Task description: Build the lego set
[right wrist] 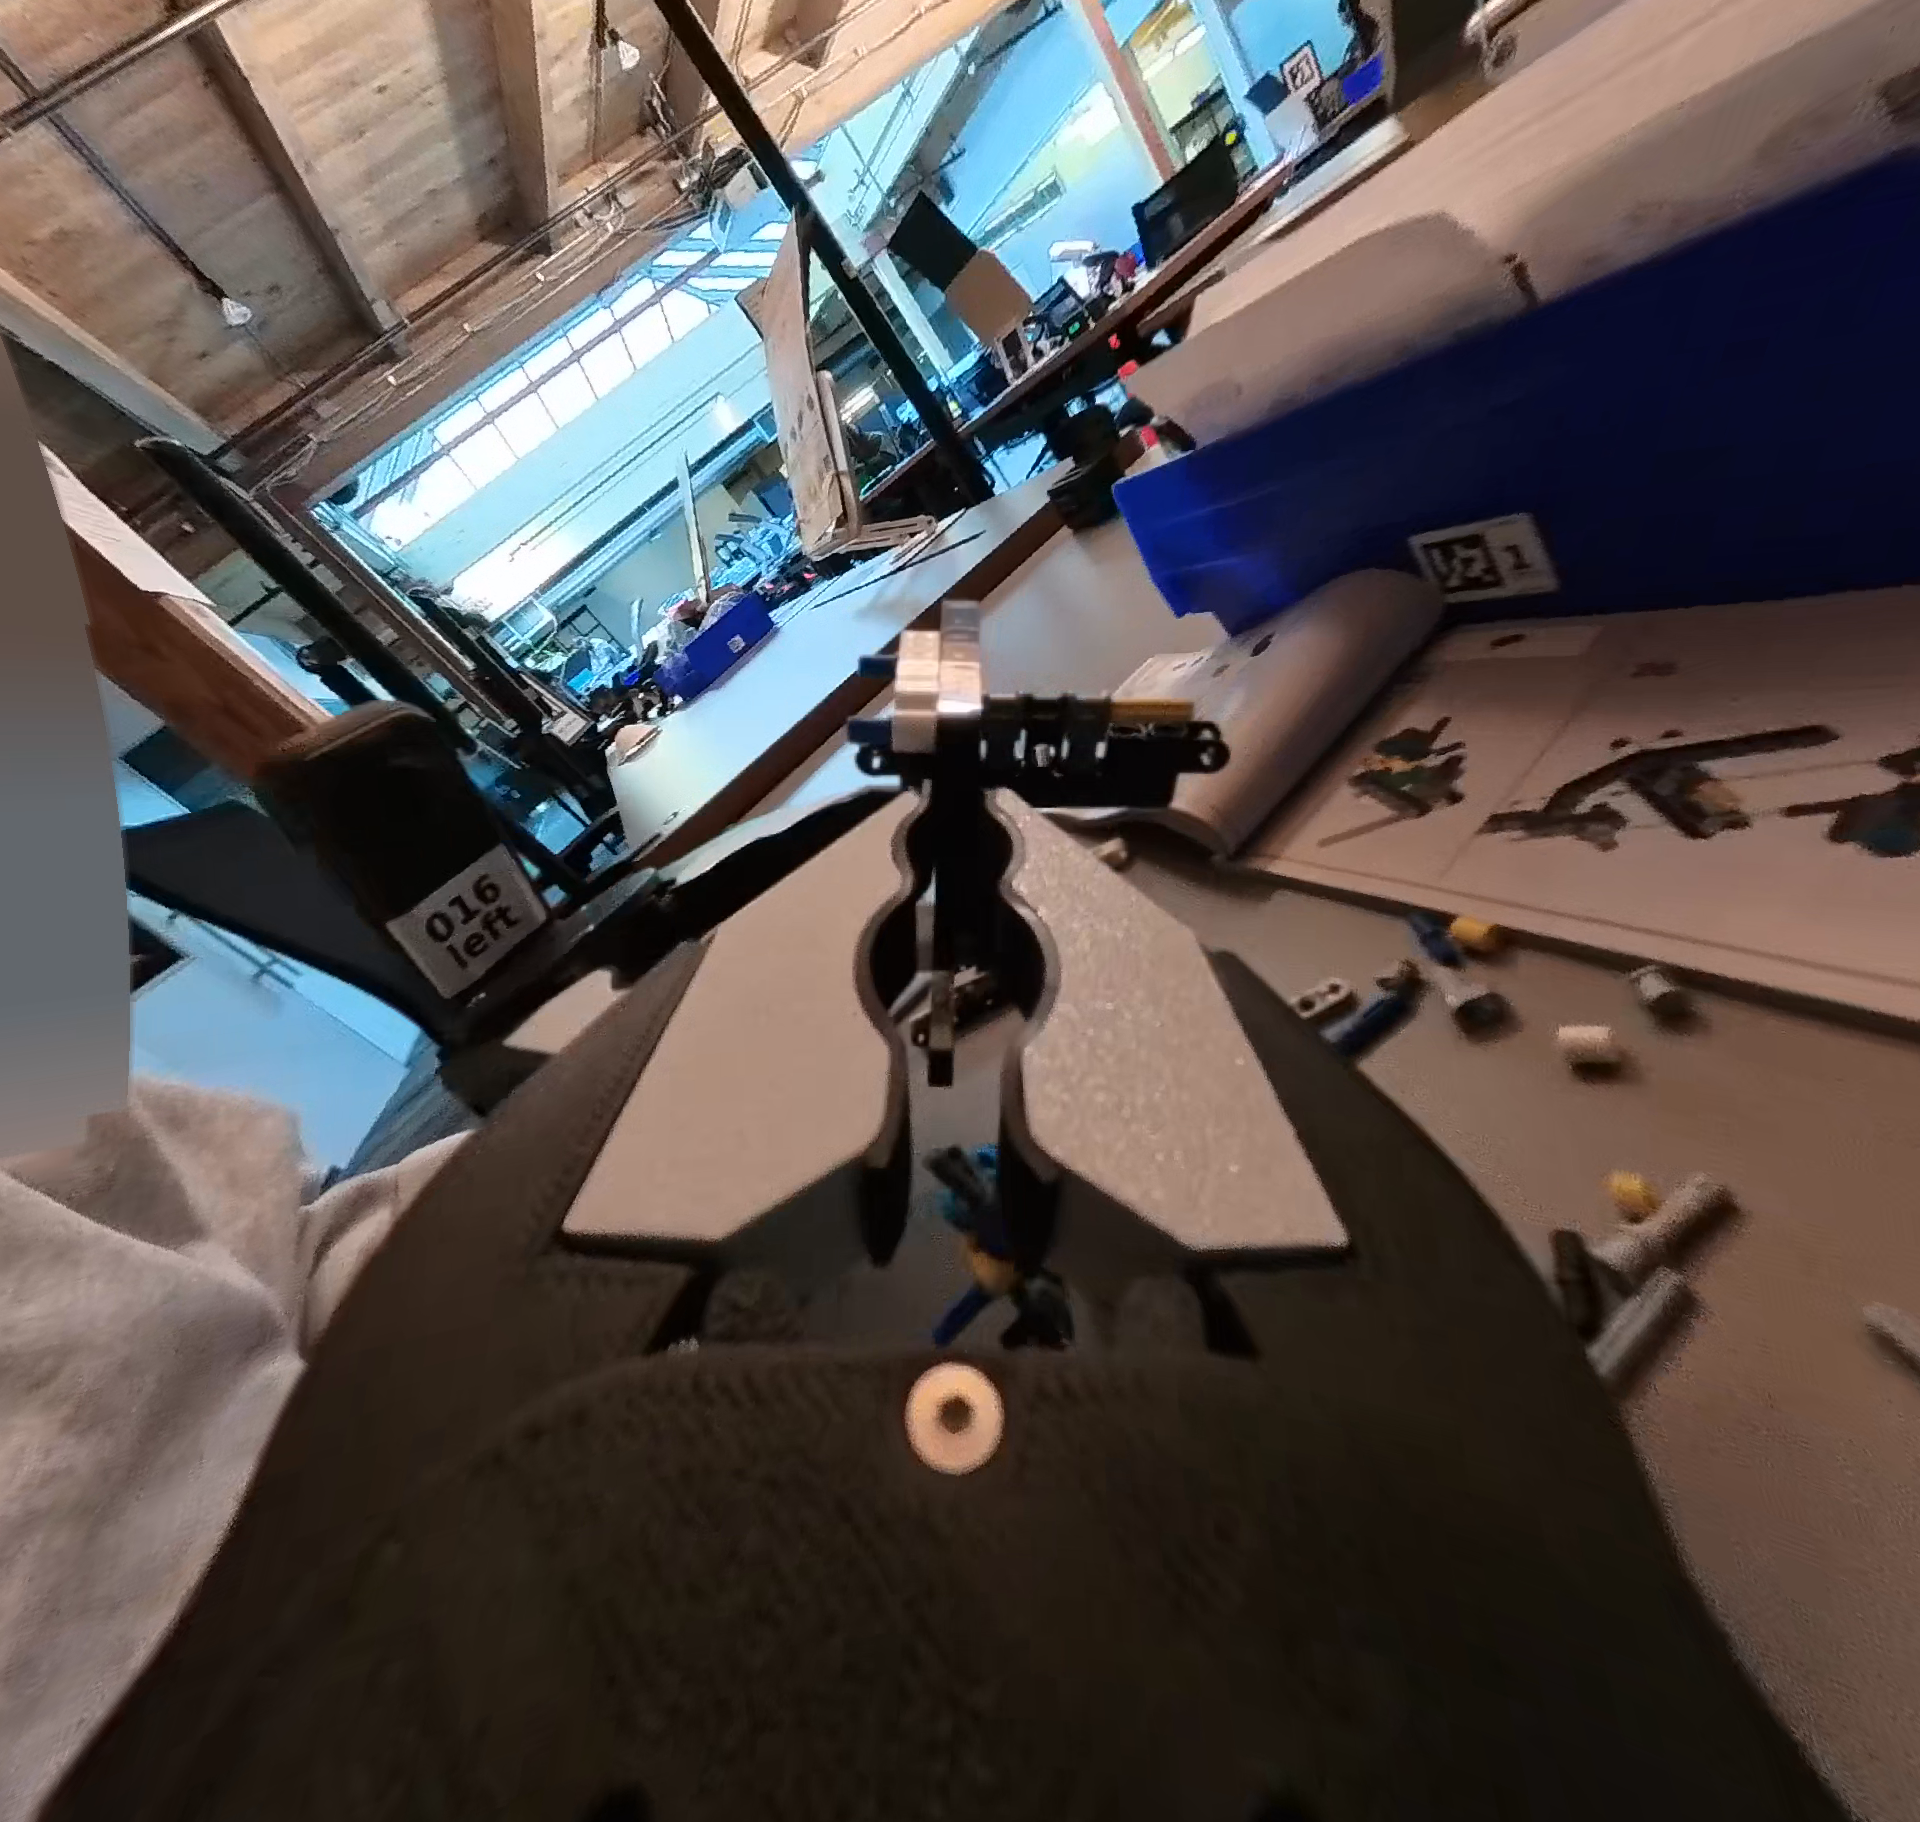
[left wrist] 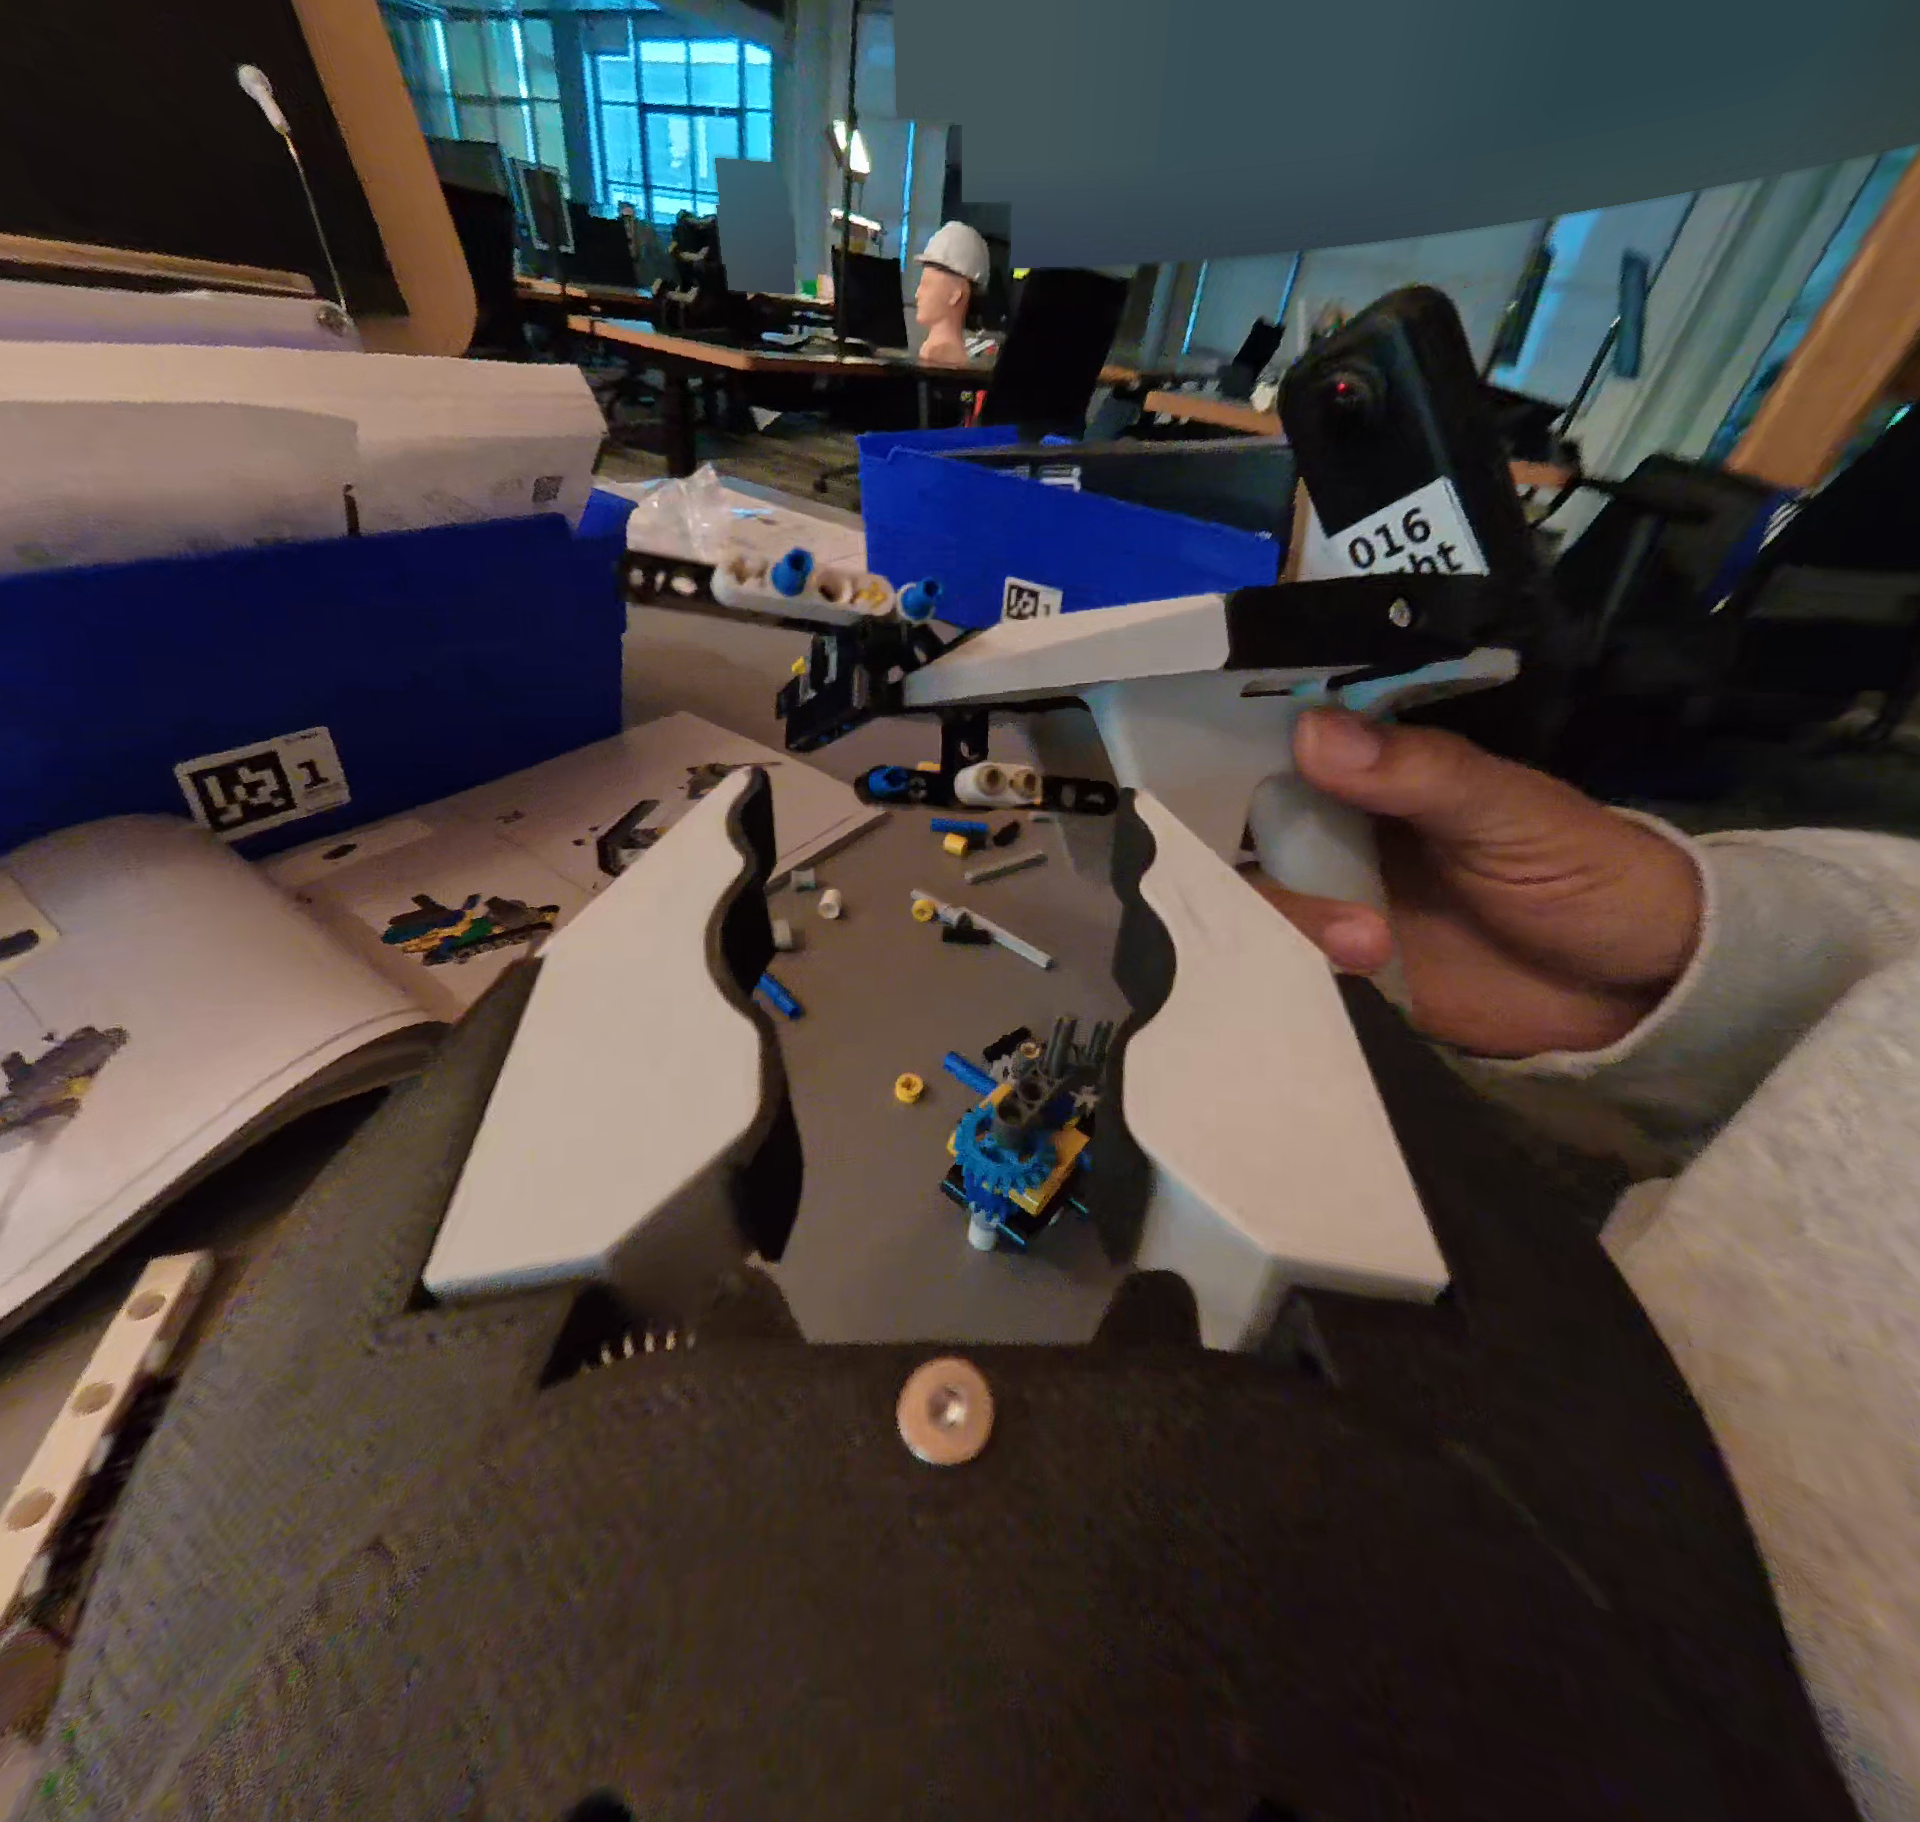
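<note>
A black Technic frame (right wrist: 1029, 744) with white connectors and blue pins is hanging above the tabletop (left wrist: 883, 951), pinched by the right tool (right wrist: 951, 816), whose fingers are closing together on its black beam. A hand (left wrist: 1455, 899) in a pale sleeve is gripping that tool's handle, holding it level and pointing across. The left tool (left wrist: 940, 837) is hovering with fingers spread wide, empty, above a small blue-gear assembly (left wrist: 1018, 1149). Loose pins (left wrist: 977, 920) are lying near an open instruction booklet (left wrist: 312, 941) beside a blue bin (left wrist: 364, 650).
</note>
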